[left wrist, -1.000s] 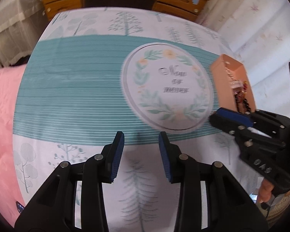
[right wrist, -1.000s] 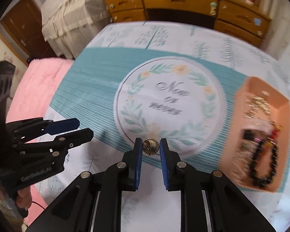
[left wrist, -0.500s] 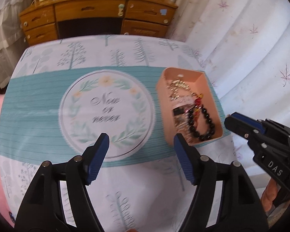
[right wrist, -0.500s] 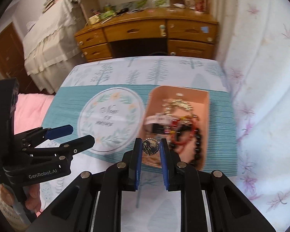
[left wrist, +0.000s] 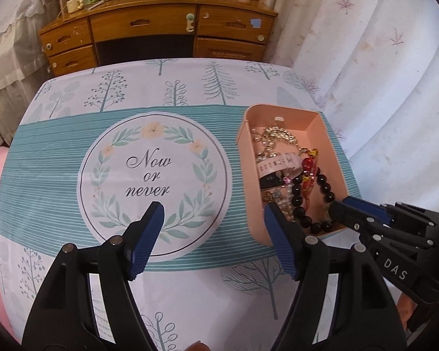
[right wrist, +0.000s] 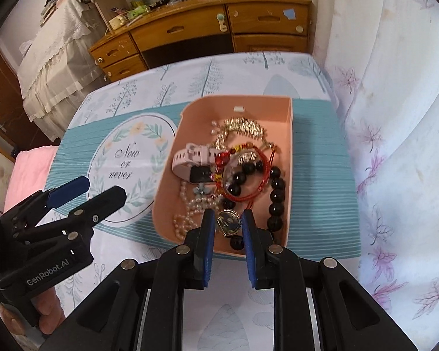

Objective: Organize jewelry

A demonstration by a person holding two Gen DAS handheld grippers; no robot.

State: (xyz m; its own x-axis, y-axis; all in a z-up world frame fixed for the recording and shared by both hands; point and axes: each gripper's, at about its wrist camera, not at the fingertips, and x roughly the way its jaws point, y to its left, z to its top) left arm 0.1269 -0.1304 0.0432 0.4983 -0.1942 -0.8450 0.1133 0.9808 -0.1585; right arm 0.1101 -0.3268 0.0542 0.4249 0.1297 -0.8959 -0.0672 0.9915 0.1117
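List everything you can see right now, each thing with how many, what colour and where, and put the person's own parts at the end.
Tray: one, peach, on the right of the tablecloth.
Black bead bracelet: one, black, right side of the tray.
Watch band: one, white, left side of the tray.
Gold chain: one, gold, far end of the tray.
Red cord bracelet: one, red, middle of the tray.
Pearl strand: one, white, near left corner of the tray.
Round pendant: one, gold, between the right pads over the tray's near end.
Tablecloth: one, teal and white, on the table.
Desk: one, wooden, behind the table.
Left hand-held gripper: one, black with blue pads, open, empty.
Right hand-held gripper: one, black with blue pads, jaws opening.
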